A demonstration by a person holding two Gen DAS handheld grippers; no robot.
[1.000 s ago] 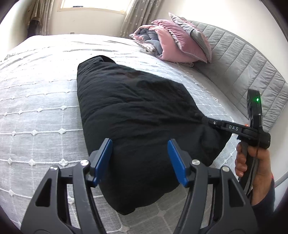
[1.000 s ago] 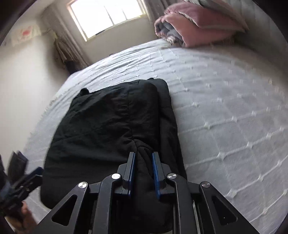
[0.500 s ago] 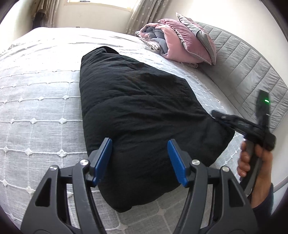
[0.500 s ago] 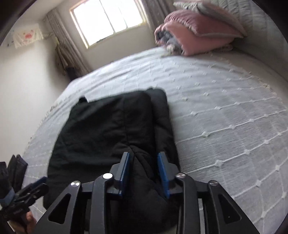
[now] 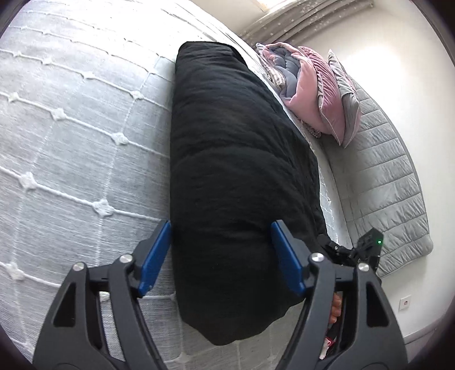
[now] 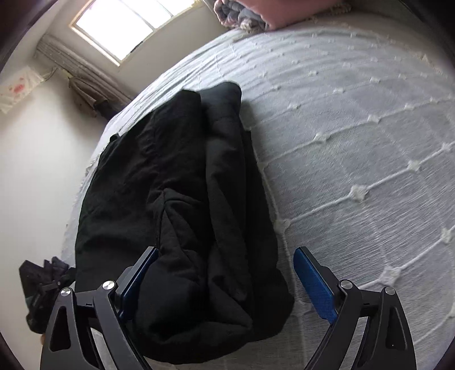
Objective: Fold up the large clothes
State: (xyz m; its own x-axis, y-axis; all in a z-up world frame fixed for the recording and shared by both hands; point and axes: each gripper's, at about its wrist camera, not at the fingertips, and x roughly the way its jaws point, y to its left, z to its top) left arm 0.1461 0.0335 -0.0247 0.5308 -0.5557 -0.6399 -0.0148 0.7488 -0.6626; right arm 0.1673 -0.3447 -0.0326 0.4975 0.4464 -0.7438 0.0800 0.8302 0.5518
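Observation:
A large black garment [image 5: 236,159] lies folded in a long bundle on the grey bedspread [image 5: 71,128]. My left gripper [image 5: 221,256] is open, its blue pads either side of the garment's near end, holding nothing. In the right wrist view the same garment [image 6: 182,216] lies with folds along its length. My right gripper [image 6: 227,279] is wide open over its near corner, empty. The right gripper also shows in the left wrist view [image 5: 355,253], low at the right, past the garment's edge.
Folded pink and grey bedding [image 5: 307,85] is stacked at the head of the bed against a grey quilted headboard [image 5: 384,176]. The bed edge and a white wall lie left of the garment in the right wrist view [image 6: 34,170]. A window [image 6: 128,25] is behind.
My right gripper has opened and let go of the garment's corner, which now lies on the bed. My left gripper has moved closer and lower over the garment's near end, still open.

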